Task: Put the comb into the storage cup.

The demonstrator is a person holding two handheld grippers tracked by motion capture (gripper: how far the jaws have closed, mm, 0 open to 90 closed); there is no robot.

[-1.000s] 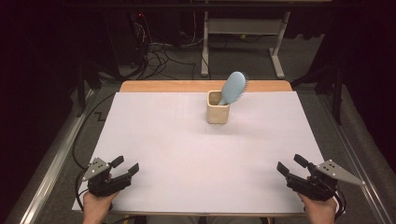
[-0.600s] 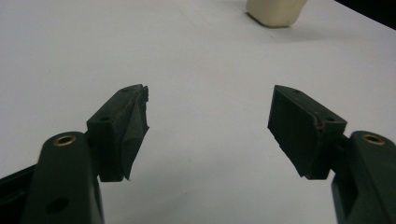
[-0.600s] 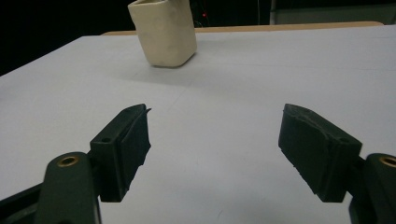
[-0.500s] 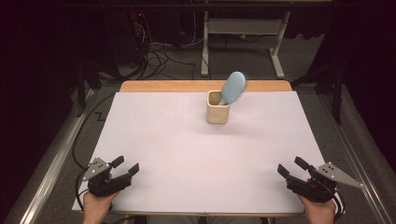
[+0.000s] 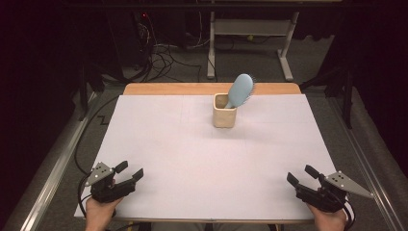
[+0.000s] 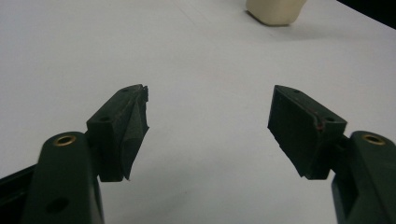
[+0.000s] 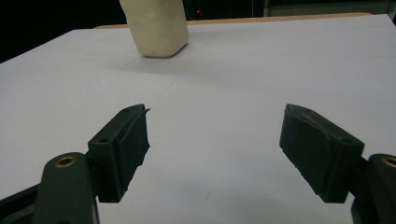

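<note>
Both hand-held grippers drifted slightly nearer, jaws wide; hairbrush [image 5: 239, 90] apparently leans head-up rightward in cup [image 5: 224, 115].

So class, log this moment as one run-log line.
left gripper: open, near edge | right gripper: open, near edge | brush: leaning in cup | table: cup far centre

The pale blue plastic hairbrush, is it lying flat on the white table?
No, the pale blue plastic hairbrush stands tilted in the cream square cup.
</note>
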